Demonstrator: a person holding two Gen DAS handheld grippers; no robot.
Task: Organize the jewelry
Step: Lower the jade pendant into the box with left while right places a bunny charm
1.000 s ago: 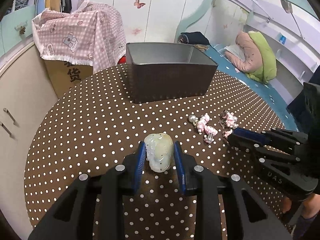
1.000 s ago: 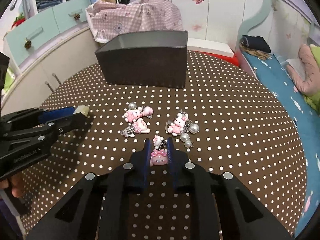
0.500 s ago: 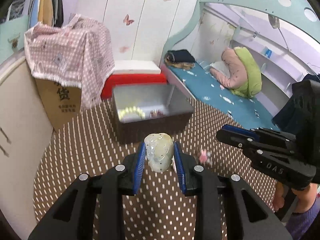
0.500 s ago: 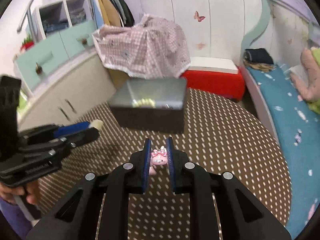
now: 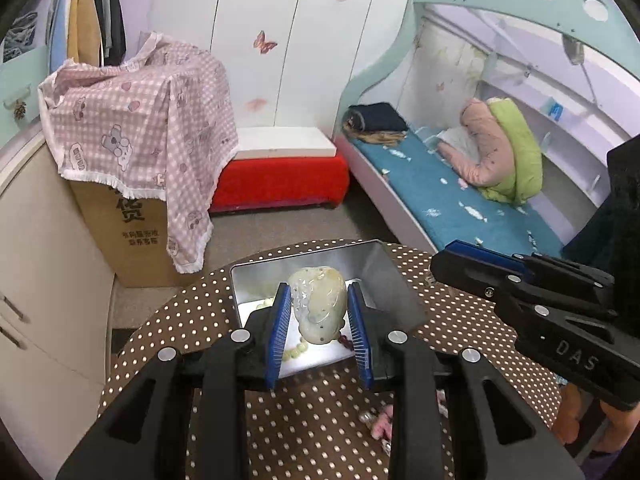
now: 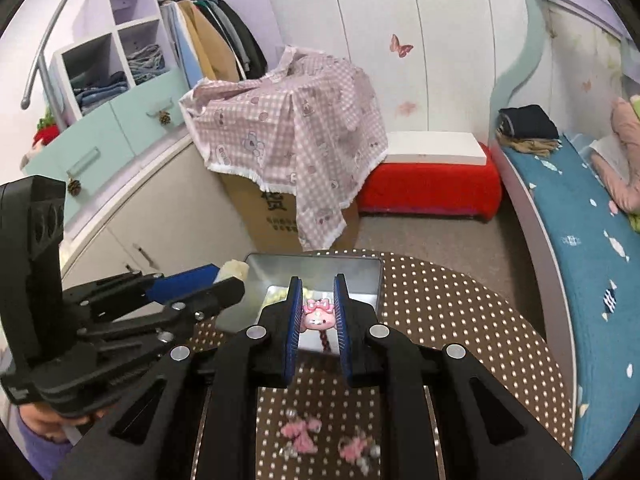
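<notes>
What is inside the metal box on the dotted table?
Inside the metal box lie pale green beads and a dark red piece. The held jade pendant covers the middle.

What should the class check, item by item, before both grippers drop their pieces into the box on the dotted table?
1. Left gripper grips the pale stone pendant: ok.
2. Right gripper grips the pink charm: ok.
3. Box open, no lid: ok.
4. Pendant directly over the box opening: cannot tell; it only lines up in the left wrist view.
5. Room in the box beside the beads: ok.
6. Remaining charms on the table, not yet collected: not ok.
</notes>
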